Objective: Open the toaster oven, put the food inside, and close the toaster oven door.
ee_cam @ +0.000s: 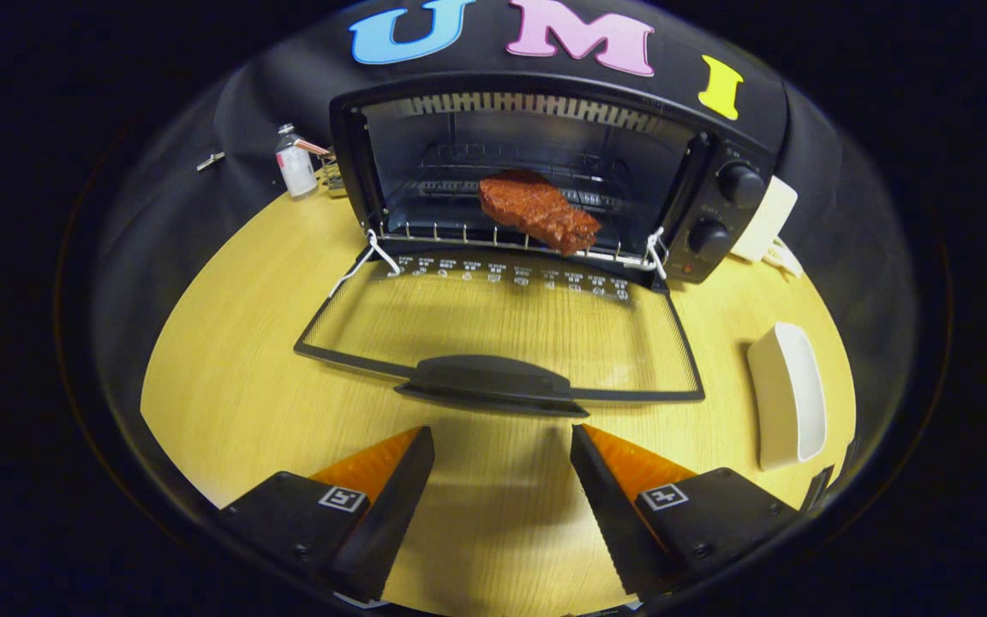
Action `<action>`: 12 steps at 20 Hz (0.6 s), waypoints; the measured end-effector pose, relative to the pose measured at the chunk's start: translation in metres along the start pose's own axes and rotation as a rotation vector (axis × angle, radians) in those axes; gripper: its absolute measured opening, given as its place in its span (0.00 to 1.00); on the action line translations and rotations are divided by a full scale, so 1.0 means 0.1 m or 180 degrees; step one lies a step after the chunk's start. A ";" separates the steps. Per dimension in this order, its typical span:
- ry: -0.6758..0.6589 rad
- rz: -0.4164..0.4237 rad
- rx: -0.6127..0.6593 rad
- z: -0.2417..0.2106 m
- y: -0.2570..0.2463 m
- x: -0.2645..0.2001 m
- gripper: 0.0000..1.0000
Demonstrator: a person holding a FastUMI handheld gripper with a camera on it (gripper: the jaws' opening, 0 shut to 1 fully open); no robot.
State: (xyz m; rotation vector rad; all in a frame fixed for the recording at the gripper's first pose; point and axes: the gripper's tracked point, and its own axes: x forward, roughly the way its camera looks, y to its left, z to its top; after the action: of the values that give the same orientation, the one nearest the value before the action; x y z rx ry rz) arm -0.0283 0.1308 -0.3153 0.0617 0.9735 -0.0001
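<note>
With the steak [538,211] already on the rack, closing comes next.
Gripper [502,480] gapes wide and empty before the door handle [490,381]; lift that.

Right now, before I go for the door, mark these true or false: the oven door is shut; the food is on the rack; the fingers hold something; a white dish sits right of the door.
1. The oven door is shut. False: it lies folded down, open, on the table.
2. The food is on the rack. True.
3. The gripper holds something. False: its fingers are apart with nothing between them, just short of the door handle.
4. A white dish sits right of the door. True.
</note>
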 end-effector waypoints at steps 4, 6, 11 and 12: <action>-0.0078 -0.0038 0.0099 0.11 -0.08 0.08 0.99; -0.0034 -0.0013 0.0173 0.17 -0.04 0.13 0.97; -0.0166 0.0031 0.0058 0.27 0.01 0.00 0.97; -0.0204 0.0062 0.0033 0.31 0.01 -0.07 0.98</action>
State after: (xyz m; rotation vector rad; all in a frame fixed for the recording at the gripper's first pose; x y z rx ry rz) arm -0.0070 0.1304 -0.2919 0.0802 0.9088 0.0107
